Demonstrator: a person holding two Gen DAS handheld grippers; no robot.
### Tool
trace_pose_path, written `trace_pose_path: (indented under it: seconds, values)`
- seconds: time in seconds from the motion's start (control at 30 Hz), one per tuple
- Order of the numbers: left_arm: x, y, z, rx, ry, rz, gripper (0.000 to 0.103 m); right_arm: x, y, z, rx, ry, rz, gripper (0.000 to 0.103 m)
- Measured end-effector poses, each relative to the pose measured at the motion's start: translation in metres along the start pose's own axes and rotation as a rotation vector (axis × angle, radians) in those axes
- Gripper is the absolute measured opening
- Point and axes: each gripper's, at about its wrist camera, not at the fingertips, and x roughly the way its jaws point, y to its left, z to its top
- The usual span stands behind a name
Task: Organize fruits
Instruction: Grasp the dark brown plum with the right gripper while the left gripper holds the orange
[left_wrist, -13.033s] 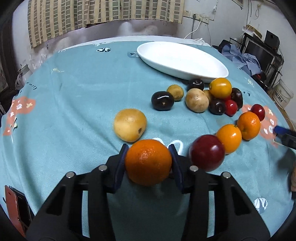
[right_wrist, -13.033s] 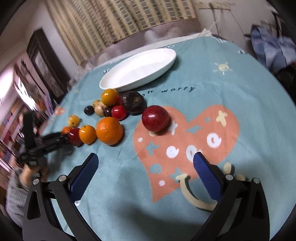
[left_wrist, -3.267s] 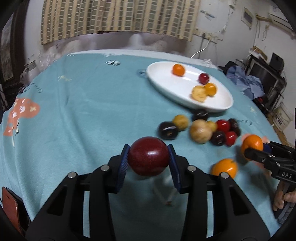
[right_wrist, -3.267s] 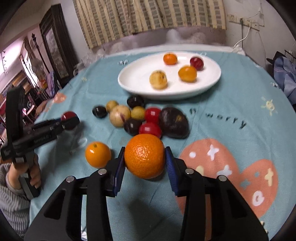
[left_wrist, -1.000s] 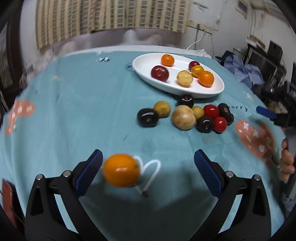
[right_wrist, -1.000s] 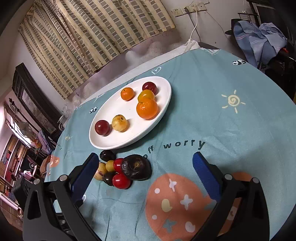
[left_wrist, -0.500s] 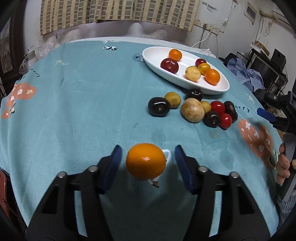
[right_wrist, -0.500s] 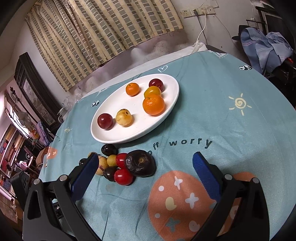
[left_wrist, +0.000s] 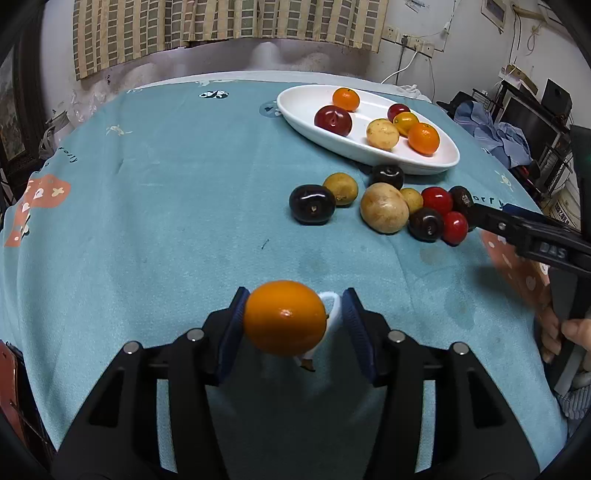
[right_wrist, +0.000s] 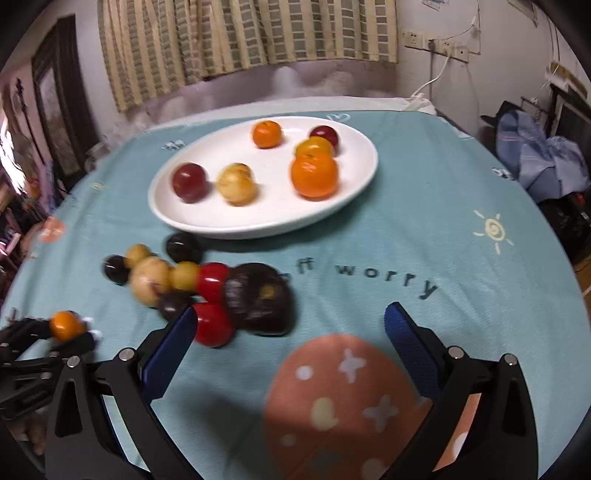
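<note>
Tongs-wise, the left tongs (left_wrist: 291, 325) look clamped on an orange (left_wrist: 284, 322) low over the teal desk (left_wrist: 166, 192), probably bound for the white plate (left_wrist: 369, 155), while the right tongs (right_wrist: 288, 343) gape empty near the leftover red fruit (right_wrist: 213, 328).

The tablecloth (left_wrist: 166, 221) looks like matt, napped cloth. The white plate (right_wrist: 207, 218) is smooth and glossy, like glazed ceramic. The orange (left_wrist: 284, 322) has a shiny, faintly dimpled skin. The curtain (right_wrist: 240, 40) is woven fabric.
</note>
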Motion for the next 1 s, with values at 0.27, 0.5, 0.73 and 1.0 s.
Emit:
trace_pose_path:
  seconds: [0.27, 0.5, 0.73, 1.0]
  values:
    - [0.000, -0.001, -0.001, 0.006, 0.001, 0.002, 0.056, -0.021, -0.061, 0.013, 0.182, -0.104, -0.015, 0.101]
    - [0.001, -0.002, -0.001, 0.012, 0.003, 0.003, 0.058, -0.005, -0.026, 0.007, 0.024, -0.038, 0.087, 0.073]
    - [0.001, -0.004, -0.001, 0.023, 0.005, 0.008, 0.059, 0.008, -0.017, 0.010, -0.023, -0.016, 0.102, 0.031]
    - [0.002, -0.005, -0.001, 0.026, 0.006, 0.010, 0.059, 0.015, -0.016, 0.013, 0.033, -0.004, 0.140, 0.027]
